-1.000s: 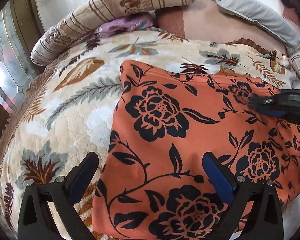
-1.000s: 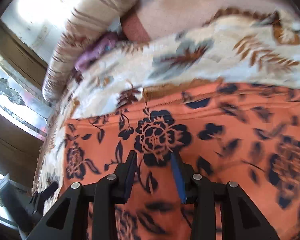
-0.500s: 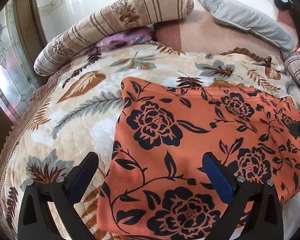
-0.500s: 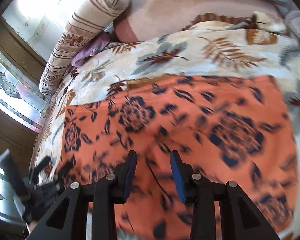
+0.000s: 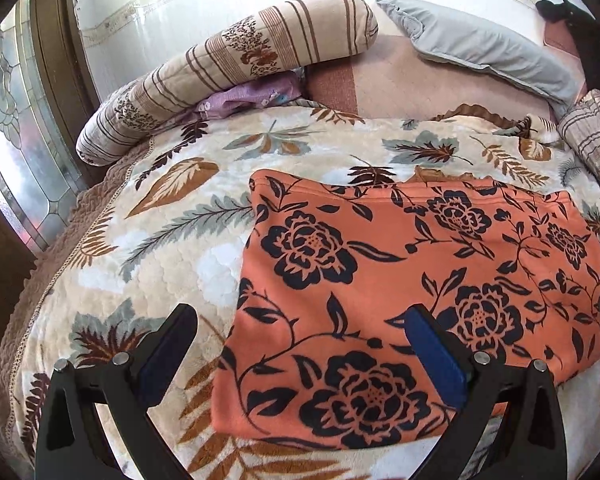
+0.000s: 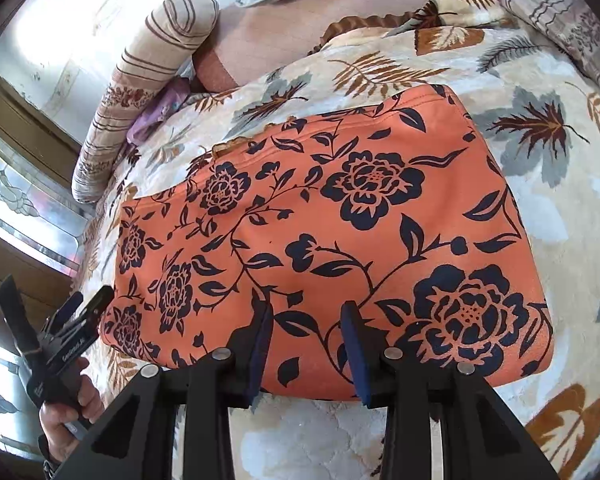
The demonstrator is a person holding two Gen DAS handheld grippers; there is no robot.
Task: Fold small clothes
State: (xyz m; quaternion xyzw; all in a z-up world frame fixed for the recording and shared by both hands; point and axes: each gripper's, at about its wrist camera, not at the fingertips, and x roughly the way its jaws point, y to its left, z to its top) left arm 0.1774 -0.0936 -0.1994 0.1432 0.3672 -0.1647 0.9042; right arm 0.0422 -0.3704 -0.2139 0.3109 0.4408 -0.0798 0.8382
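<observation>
- Orange floral garment (image 5: 400,280): one, folded into a flat rectangle on the leaf-print bed cover (image 5: 160,240).
- Left hand-held gripper (image 5: 300,344): spread wide, empty, over the garment's near left corner.
- Right hand-held gripper (image 6: 306,344): narrow, empty, above the near edge.
- For your next fold, pinch both near corners evenly.
- Also counted: one striped bolster (image 5: 228,68), one grey pillow (image 5: 480,48).

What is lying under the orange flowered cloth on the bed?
The orange flowered cloth lies on a leaf-patterned blanket. Whether anything else lies beneath is hidden.
</observation>
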